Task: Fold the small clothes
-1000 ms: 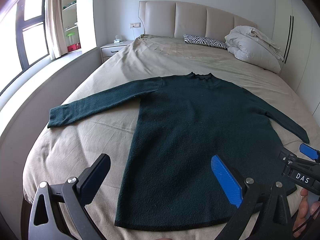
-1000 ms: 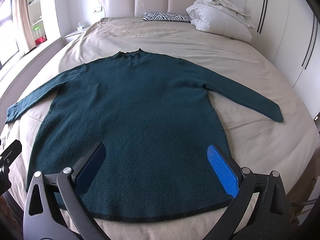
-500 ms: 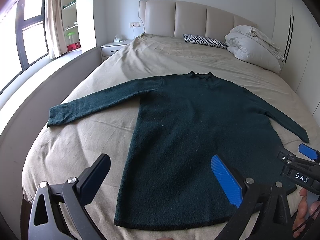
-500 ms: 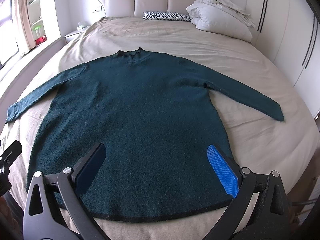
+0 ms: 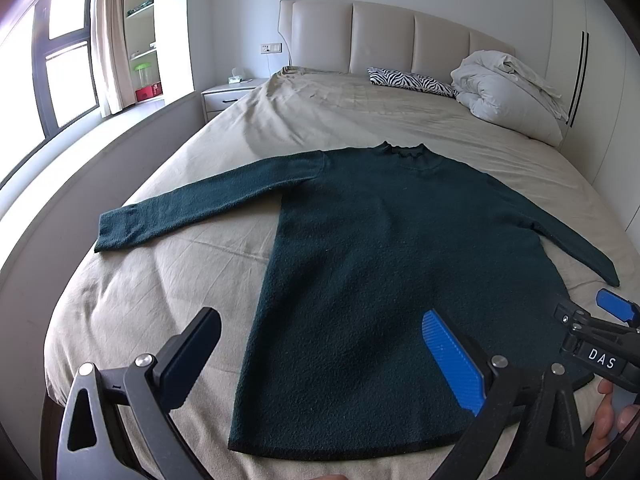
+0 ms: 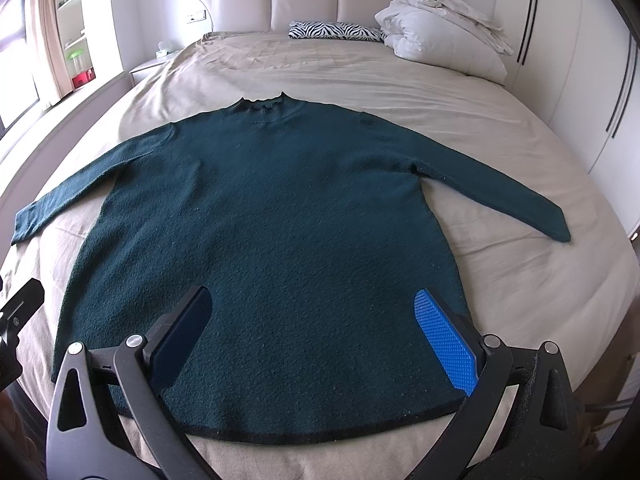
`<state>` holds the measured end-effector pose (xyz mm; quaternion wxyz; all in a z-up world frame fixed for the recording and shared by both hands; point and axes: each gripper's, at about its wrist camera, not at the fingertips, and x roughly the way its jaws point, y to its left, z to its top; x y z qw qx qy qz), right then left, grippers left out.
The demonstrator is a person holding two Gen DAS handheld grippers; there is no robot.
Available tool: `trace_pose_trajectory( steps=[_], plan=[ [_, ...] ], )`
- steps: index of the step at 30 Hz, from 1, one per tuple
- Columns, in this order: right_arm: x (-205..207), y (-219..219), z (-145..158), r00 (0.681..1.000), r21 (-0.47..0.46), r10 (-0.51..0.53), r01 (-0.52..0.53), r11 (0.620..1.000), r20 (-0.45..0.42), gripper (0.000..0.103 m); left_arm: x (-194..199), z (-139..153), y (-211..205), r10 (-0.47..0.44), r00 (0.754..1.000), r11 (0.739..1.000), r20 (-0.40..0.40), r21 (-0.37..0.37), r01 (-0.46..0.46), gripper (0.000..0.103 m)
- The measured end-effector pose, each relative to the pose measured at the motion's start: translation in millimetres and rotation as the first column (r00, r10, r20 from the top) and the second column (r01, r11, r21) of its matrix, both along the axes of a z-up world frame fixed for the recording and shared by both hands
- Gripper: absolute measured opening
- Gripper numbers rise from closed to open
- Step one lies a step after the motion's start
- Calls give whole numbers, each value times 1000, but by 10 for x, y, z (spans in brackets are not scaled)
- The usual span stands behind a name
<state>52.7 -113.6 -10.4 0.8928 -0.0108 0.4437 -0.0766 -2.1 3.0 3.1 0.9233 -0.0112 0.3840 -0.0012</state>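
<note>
The left gripper [image 5: 320, 354] has its fingers spread wide, holding nothing, above the sweater's [image 5: 400, 264] lower left edge. The right gripper [image 6: 324, 336] is likewise wide open and empty over the hem. The dark green sweater lies flat, sleeves spread, collar toward the headboard, on the bed [image 5: 340, 116].

The sweater [image 6: 280, 216] is dark teal with a black edge along its hem. The bed sheet [image 6: 400, 80] is beige. The far pillow [image 6: 336, 30] bears a black-and-white zebra pattern; the duvet [image 6: 440, 36] beside it is white. The headboard [image 5: 392, 36] is cream. Each tongs pair, left tongs [image 5: 320, 360] and right tongs [image 6: 316, 336], has one blue pad and one black.
</note>
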Motion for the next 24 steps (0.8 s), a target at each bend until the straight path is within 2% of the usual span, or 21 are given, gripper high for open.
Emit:
trace_pose_trajectory(
  steps=[17,24],
  plan=[
    [-2,11,-22,1000,1,3,-3,1000,-8,103,21,-86,90,19,1000,1000,-11,-17,-19,103],
    [35,-2,-39,1000,3,6,-6,1000,-11,103,35,-173,169,52,999,996,-5,-72,-52,103]
  ],
)
